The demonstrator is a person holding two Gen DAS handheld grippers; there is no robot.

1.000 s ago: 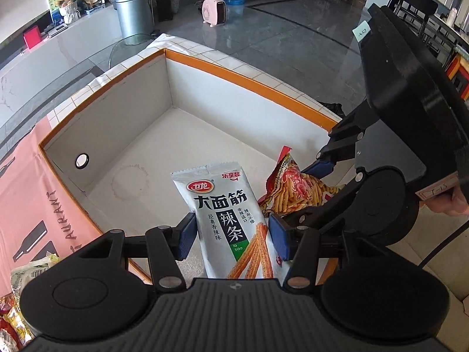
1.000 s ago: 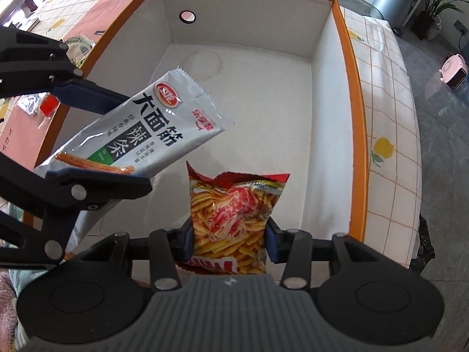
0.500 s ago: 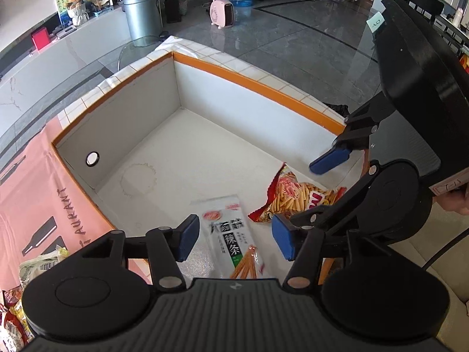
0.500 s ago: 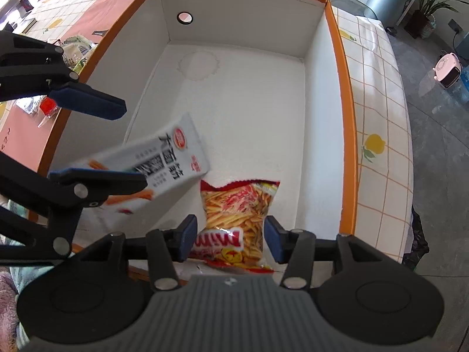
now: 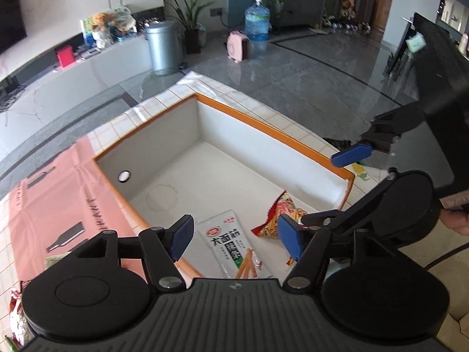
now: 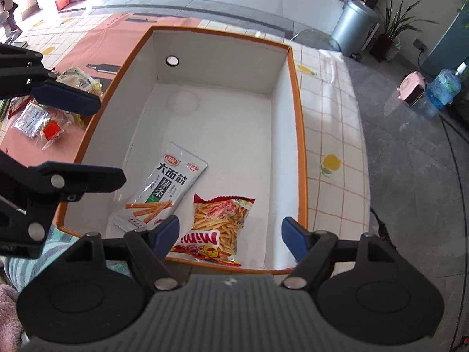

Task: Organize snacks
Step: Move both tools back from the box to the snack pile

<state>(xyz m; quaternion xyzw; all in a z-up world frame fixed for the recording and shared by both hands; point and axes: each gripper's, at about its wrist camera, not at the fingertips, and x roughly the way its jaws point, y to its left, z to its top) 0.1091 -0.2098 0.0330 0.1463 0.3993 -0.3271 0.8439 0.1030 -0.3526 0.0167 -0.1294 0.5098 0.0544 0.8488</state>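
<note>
1. Foil-film white pouch of spicy strips: lies flat on the floor of the orange-rimmed box, toward its near left corner. Judged light, limp and slick; it should bend if lifted by one end. Best taken across a sealed end or the narrow width.

2. Crinkly red chip bag: lies flat just beside the pouch, near the middle of the box's near edge, the two close or barely touching at one corner. Judged puffed with air, very light, contents brittle; a hard squeeze would crush them. Best pinched by the crimped top seam.

3. Left claw: released, jaws just opened wide, nothing between them; it hangs above the pouch.

4. Right claw: likewise released, jaws just opened, empty, above the chip bag.

5. Loose packets: a small heap on the pink cloth of the surface, outside the box's left wall, not yet boxed. Clear-wrapped, thin, likely slippery; they overlap, so picking out one calls for a grip on a free edge.

6. Box: white card inside, most of its floor bare toward the far wall.
</note>
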